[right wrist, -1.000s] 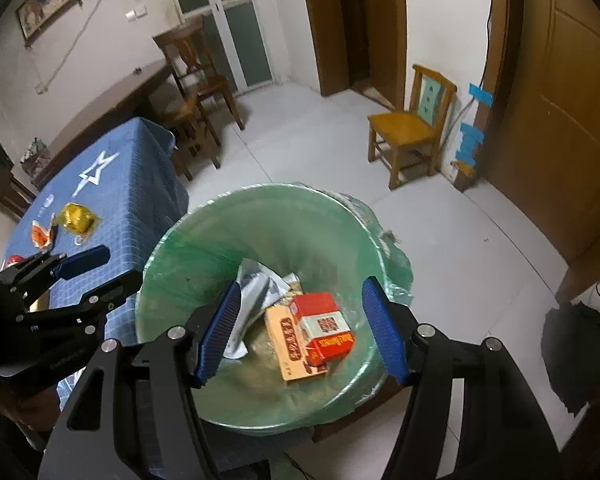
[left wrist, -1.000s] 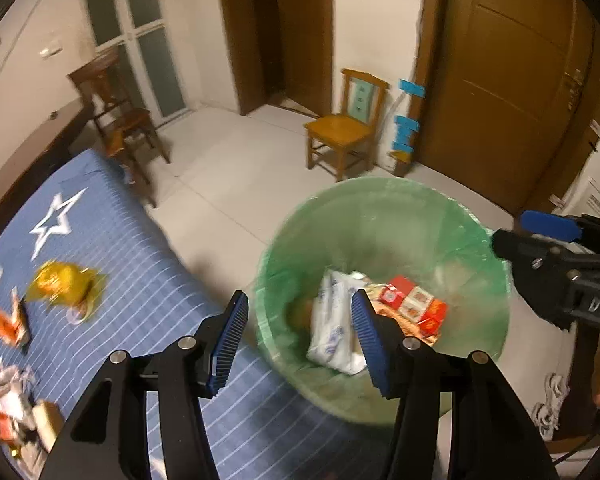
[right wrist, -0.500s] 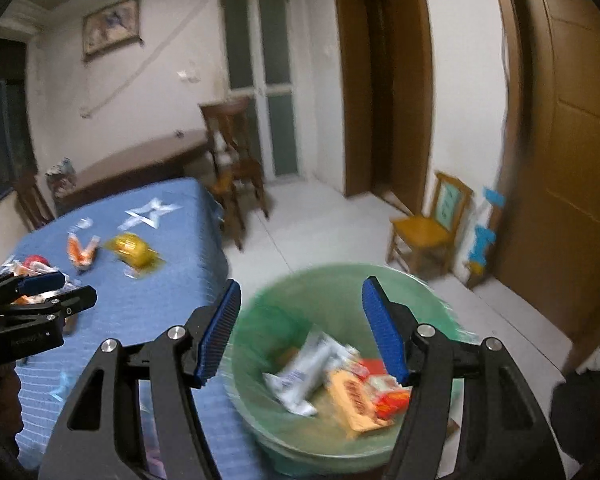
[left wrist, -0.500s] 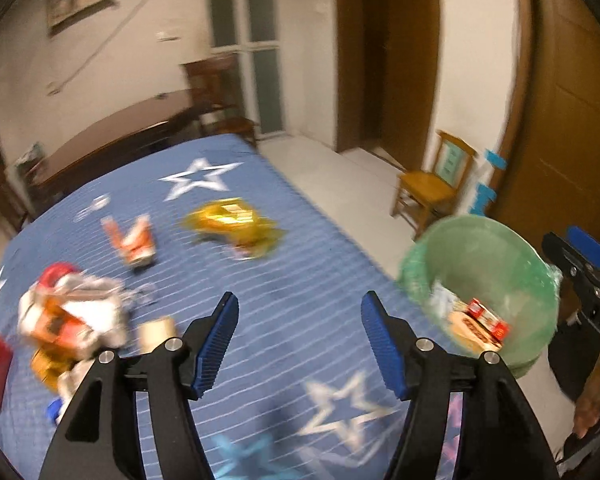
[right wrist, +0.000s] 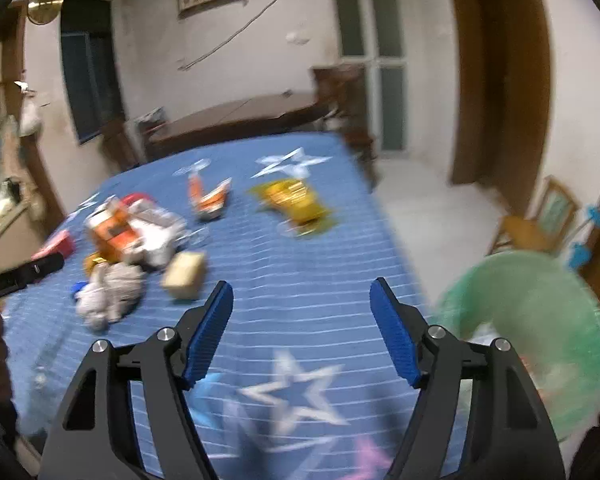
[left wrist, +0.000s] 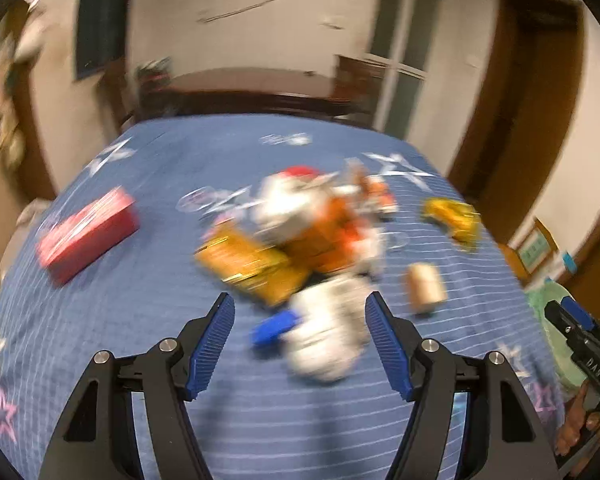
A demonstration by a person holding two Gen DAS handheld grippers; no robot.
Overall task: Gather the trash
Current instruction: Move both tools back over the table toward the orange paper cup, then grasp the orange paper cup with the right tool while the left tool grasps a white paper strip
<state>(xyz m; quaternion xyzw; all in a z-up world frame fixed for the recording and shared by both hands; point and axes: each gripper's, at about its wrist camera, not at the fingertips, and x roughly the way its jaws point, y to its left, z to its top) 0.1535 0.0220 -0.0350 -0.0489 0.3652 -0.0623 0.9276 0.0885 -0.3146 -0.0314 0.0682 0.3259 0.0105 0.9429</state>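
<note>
A pile of trash lies on the blue star tablecloth (left wrist: pixel 148 280): a crumpled white wad (left wrist: pixel 328 336), an orange packet (left wrist: pixel 324 236), a gold box (left wrist: pixel 248 268), a red box (left wrist: pixel 88 232), a yellow wrapper (left wrist: pixel 454 216) and a small tan box (left wrist: pixel 426 286). My left gripper (left wrist: pixel 300 340) is open and empty, just in front of the white wad. My right gripper (right wrist: pixel 302 328) is open and empty above bare cloth; the tan box (right wrist: pixel 184 272) and yellow wrapper (right wrist: pixel 296 204) lie ahead of it. The green-lined bin (right wrist: pixel 536 336) stands at the table's right edge.
A dark wooden table (right wrist: pixel 240 116) stands behind the blue cloth. A wooden chair (right wrist: pixel 536 224) and brown doors (right wrist: pixel 496 80) are on the right over white floor. The right gripper shows at the right edge of the left wrist view (left wrist: pixel 580 340). Both views are motion-blurred.
Both grippers have swung left, away from the bin and over the table. The trash pile now sits in front of the left gripper; the bin has slid to the right edge.
</note>
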